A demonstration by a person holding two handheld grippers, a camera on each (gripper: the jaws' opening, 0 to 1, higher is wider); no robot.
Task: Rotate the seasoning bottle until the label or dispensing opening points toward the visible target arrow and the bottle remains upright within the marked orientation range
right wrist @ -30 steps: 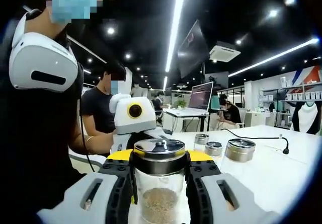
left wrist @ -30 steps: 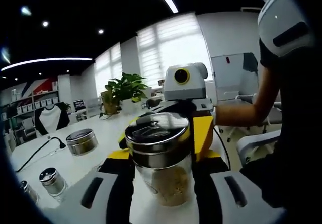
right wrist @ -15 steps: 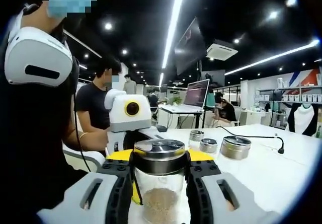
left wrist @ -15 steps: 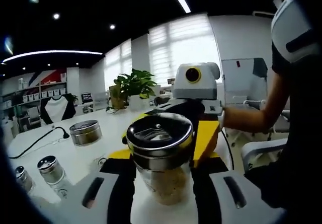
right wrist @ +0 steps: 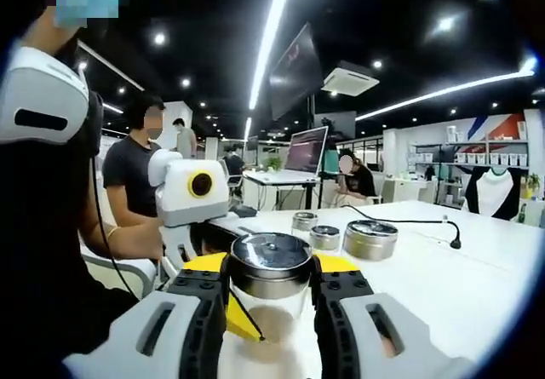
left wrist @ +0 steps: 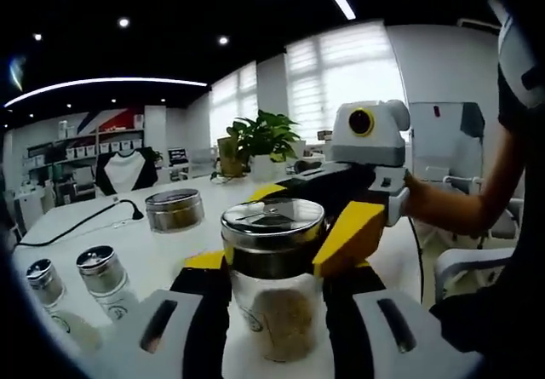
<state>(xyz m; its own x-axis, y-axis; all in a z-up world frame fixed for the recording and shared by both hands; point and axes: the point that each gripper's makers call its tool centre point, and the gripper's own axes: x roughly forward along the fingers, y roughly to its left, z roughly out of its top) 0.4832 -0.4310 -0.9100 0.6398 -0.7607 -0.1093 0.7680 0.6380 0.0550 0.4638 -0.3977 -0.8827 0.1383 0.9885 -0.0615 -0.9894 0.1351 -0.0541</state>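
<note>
The seasoning bottle (left wrist: 274, 315) is a clear glass jar with a steel lid and brown granules at its bottom. It stands upright between the jaws of my left gripper (left wrist: 274, 268), which is shut on it. From the far side, the right gripper's yellow finger (left wrist: 351, 232) presses against the lid. In the right gripper view the same bottle (right wrist: 269, 266) sits between the jaws of my right gripper (right wrist: 268, 281), also shut on it. The left gripper's yellow fingertip (right wrist: 211, 262) shows beside the lid. No label or target arrow can be made out.
On the white table (left wrist: 166, 255) stand a flat round tin (left wrist: 174, 210), two small shakers (left wrist: 104, 272) and a black cable (left wrist: 81, 221). The right gripper view has the tin (right wrist: 370, 238) and small jars (right wrist: 324, 237). A hand (right wrist: 136, 241) is close on the left.
In the left gripper view the lid, tipped toward the camera before, now looks level. The right gripper has swung to the right around the bottle. Both views have shifted.
</note>
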